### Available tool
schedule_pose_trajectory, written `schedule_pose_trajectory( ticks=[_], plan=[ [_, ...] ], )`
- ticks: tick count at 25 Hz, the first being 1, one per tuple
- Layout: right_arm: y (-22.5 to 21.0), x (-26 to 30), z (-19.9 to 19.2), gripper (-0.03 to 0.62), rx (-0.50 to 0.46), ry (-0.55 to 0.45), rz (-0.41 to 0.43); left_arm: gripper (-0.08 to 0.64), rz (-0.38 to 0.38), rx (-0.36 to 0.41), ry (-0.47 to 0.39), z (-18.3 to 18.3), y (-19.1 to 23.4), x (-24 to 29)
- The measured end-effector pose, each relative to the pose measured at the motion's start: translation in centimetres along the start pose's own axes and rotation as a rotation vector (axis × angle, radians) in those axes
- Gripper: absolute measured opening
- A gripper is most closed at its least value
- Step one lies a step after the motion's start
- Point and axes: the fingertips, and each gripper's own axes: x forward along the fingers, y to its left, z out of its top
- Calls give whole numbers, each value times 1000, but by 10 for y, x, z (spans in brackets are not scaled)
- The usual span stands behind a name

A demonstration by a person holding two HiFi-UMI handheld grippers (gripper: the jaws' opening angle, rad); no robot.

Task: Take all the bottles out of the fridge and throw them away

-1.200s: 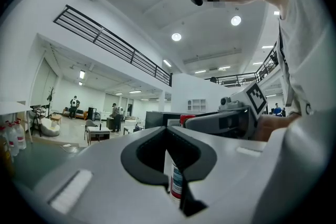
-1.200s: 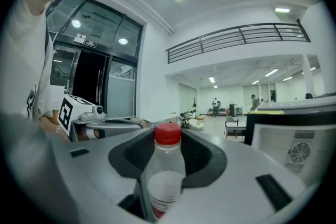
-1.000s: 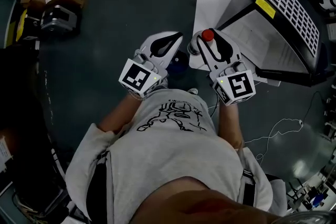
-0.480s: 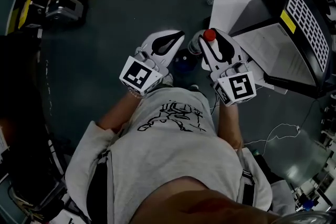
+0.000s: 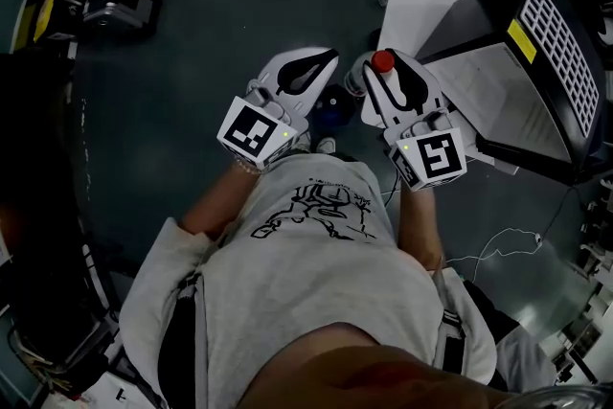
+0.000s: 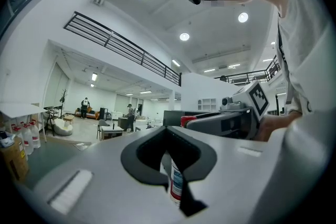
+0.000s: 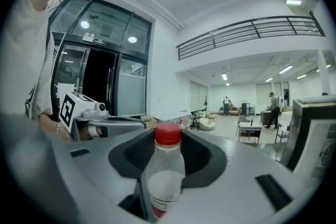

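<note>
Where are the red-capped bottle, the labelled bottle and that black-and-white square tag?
Clear red-capped plastic bottle [image 7: 166, 176], right gripper view, clear body.
Clear labelled bottle [image 6: 176, 182], left gripper view, label.
White cube with black square marker [image 5: 433, 156], head view, top face.

- Two bottles: a red-capped bottle [image 7: 164, 176] and a labelled bottle [image 6: 177, 183].
- Two claws: the left claw [image 5: 311, 72] and the right claw [image 5: 388, 77], each clamped on one bottle.
- Two marker cubes [image 5: 254, 131], one per claw.
- Three people: one wearer [image 5: 316, 263] in a grey shirt and two distant figures [image 7: 227, 104].
- One black cabinet [image 5: 536, 43] with a white grid.
</note>
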Motion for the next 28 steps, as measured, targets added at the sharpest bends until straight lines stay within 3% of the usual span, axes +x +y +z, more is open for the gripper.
schedule_pose_trajectory(
  ticks=[9,16,19,28],
  plan=[
    [-4,1,-24,155,25,46,-3,9,-17,-25,64,-30,-9,4],
    [6,4,-71,155,65,95,-1,9,-37,-51,120,-67,-15,-2],
    [10,6,-94,155,99,107,-4,9,-17,-90,177,-89,-16,-8],
    [25,13,-152,155,117,138,-12,9,-2,-133,230,-145,-17,-19]
  ],
)
